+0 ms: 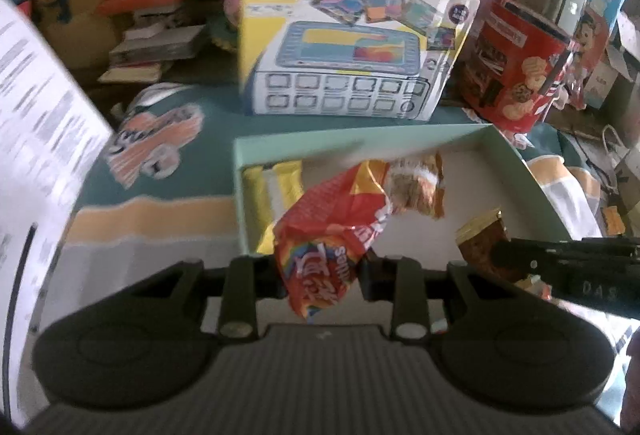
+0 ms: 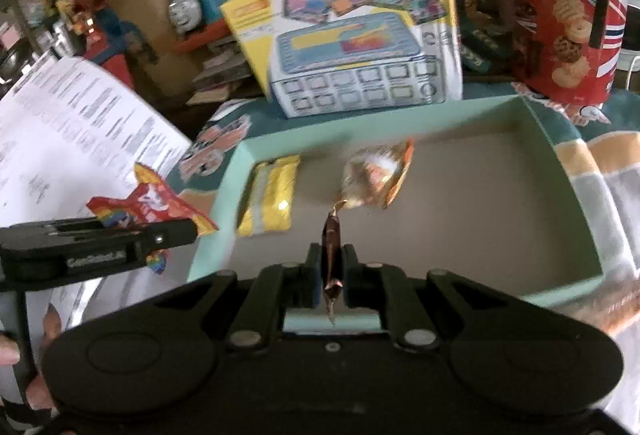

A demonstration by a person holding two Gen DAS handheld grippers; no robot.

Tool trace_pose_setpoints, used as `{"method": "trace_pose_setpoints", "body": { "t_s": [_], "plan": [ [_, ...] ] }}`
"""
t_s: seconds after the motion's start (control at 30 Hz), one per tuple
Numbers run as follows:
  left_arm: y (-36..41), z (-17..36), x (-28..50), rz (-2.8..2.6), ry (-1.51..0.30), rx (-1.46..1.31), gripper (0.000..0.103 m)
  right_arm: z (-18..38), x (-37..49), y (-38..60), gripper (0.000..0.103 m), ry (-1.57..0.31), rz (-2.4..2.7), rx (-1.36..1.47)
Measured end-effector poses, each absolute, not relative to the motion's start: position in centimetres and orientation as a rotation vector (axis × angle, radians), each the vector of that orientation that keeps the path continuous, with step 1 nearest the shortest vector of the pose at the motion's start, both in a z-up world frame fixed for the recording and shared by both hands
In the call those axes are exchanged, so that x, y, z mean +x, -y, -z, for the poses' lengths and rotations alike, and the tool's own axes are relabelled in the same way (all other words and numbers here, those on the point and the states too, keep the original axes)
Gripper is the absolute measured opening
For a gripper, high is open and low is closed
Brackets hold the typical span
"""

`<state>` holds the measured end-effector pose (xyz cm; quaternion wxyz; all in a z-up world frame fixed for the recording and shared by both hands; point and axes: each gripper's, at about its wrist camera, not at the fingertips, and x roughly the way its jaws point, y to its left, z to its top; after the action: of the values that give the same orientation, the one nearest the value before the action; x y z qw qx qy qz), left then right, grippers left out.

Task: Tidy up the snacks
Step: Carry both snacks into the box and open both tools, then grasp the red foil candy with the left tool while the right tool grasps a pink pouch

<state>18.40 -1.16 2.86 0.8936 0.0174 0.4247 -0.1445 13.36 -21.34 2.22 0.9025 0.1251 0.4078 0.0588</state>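
Two snacks already in the tray; left gripper clamps a red candy bag, right gripper pinches a brown wrapper, neither placed yet.

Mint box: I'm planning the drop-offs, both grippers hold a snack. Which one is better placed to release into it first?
Probably right. The right gripper, shut on the brown wrapper, sits over the mint box; the left gripper, with the red packet, hangs outside its wall.

"DAS" on the right tool; other print too blurred.
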Motion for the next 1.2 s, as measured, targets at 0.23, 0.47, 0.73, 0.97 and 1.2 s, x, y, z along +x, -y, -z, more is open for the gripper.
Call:
{"method": "trace_pose_setpoints", "body": {
  "t_s": [0.23,0.47,0.73,0.97,1.2],
  "plan": [
    [4.5,0.2,24.2,0.311,-0.939,0.085,0.031,0.2,17.4,23.4,0.01,-0.889,-0.102,0.287],
    [6.2,2.6,28.3,0.247,-0.976,0.103,0.076,2.4,20.2,23.7,0.041,-0.948,-0.159,0.366],
    [5.4,2.1,26.9,0.192,-0.951,0.137,0.092,1.8,18.6,24.5,0.089,-0.905,-0.084,0.354],
    [4.5,0.6,22.6,0.201,-0.928,0.157,0.102,-0.2,15.5,24.0,0.103,-0.881,-0.072,0.324],
    [2.4,-0.9,17.6,0.197,-0.921,0.143,0.103,-2.0,11.7,23.2,0.103,-0.861,-0.075,0.321]
  ]
}}
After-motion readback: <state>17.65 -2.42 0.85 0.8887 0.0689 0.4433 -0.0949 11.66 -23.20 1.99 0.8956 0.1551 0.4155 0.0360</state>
